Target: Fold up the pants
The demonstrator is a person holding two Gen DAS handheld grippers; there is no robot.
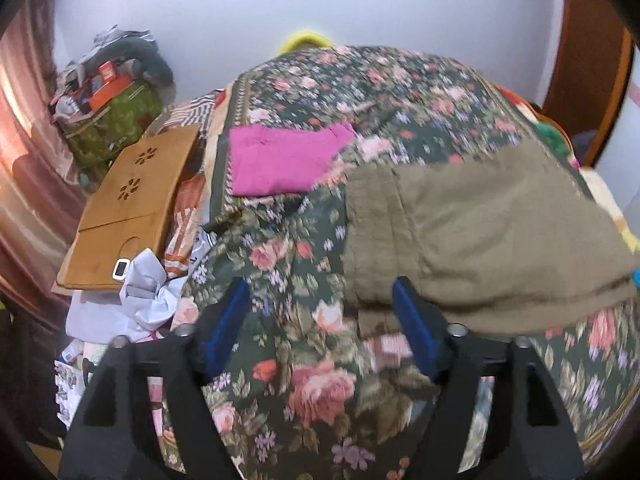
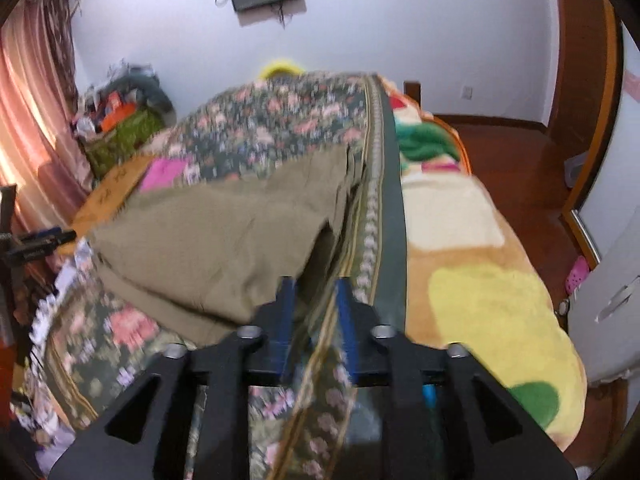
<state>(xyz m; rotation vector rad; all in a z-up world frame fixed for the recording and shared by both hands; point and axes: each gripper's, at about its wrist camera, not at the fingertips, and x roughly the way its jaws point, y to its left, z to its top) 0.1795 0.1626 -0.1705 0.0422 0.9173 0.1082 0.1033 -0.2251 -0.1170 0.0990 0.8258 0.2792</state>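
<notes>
Olive-green pants (image 1: 480, 232) lie folded on the floral bedspread (image 1: 304, 360). My left gripper (image 1: 320, 292) hangs over their near left corner with its jaws wide apart. Its right finger (image 1: 412, 320) overlaps the pants' edge and its left finger is over bare bedspread; the pads press on nothing. In the right wrist view the pants (image 2: 224, 232) spread to the left. My right gripper (image 2: 315, 286) sits at their near right corner, its jaws a narrow gap apart, with only the bedspread's border (image 2: 376, 240) showing between them. The left finger is close beside the pants' edge.
A folded pink garment (image 1: 280, 160) lies further back on the bedspread. Left of the bed are a wooden lap desk (image 1: 132, 208), crumpled white cloth (image 1: 148, 292) and a green bag (image 1: 116, 124) piled with clutter. A yellow-patterned blanket (image 2: 480, 280) covers the bed's right side, beside wooden floor (image 2: 520, 168).
</notes>
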